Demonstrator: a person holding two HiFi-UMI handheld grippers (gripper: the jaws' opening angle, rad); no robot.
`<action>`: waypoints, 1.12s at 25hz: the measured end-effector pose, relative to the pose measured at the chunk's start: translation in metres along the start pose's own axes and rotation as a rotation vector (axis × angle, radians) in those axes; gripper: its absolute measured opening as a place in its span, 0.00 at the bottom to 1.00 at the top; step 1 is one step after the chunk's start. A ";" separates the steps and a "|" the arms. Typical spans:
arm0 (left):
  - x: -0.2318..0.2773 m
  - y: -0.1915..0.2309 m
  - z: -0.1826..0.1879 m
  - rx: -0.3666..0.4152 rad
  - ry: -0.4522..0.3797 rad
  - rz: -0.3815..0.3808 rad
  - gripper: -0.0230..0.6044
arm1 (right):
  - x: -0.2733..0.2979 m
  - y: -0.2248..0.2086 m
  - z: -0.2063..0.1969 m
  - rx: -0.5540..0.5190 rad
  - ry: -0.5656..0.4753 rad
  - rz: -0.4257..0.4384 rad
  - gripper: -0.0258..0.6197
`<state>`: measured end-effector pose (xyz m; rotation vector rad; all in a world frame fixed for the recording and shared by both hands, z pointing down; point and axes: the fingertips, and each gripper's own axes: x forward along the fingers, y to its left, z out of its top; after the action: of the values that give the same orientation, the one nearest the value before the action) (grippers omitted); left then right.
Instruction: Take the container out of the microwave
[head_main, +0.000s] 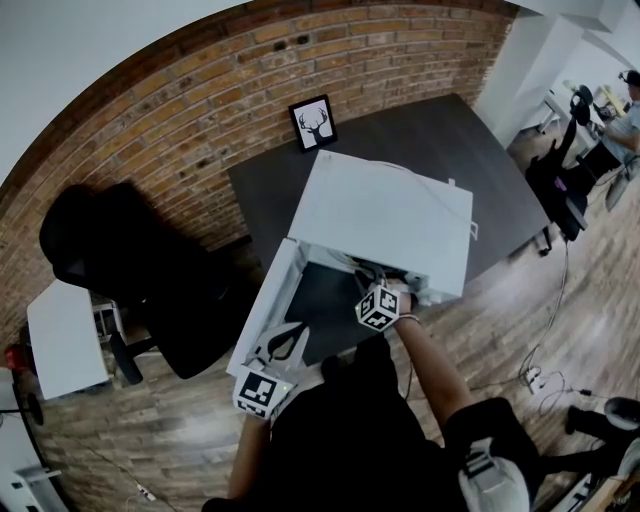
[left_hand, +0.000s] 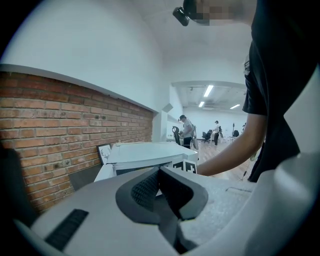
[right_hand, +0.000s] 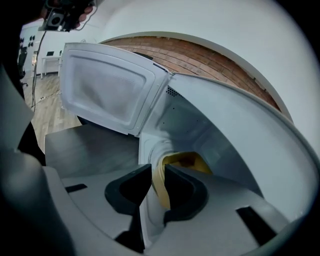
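Note:
A white microwave (head_main: 390, 215) stands on a dark table (head_main: 420, 135) with its door (head_main: 262, 315) swung open to the left. Inside, a yellow container (right_hand: 182, 161) sits on the cavity floor. My right gripper (right_hand: 157, 181) reaches into the cavity, and the container's near rim stands between its jaws with a gap on the left side, so it is open. In the head view the right gripper (head_main: 368, 280) is at the microwave's mouth. My left gripper (left_hand: 159, 175) hangs shut and empty in front of the door, pointing at the microwave (left_hand: 145, 150). In the head view the left gripper (head_main: 290, 342) is by the door's lower edge.
A framed deer picture (head_main: 313, 122) leans on the brick wall at the table's back. A black office chair (head_main: 150, 290) stands left of the table, beside a small white table (head_main: 65, 335). The open door (right_hand: 107, 90) fills the left of the right gripper view. Cables lie on the wooden floor (head_main: 540, 375).

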<state>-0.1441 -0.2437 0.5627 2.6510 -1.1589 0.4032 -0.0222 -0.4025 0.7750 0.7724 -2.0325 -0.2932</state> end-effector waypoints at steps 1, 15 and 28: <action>0.000 0.001 -0.001 -0.002 0.000 0.001 0.04 | 0.002 -0.001 0.000 0.006 0.006 0.001 0.17; -0.005 0.007 -0.010 -0.014 0.016 0.020 0.04 | 0.029 0.000 -0.007 -0.022 0.073 0.016 0.20; -0.006 0.006 -0.013 -0.026 0.021 0.018 0.04 | 0.044 0.002 -0.014 -0.077 0.125 0.020 0.15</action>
<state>-0.1547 -0.2402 0.5735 2.6096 -1.1745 0.4152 -0.0287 -0.4269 0.8131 0.7051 -1.8998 -0.3024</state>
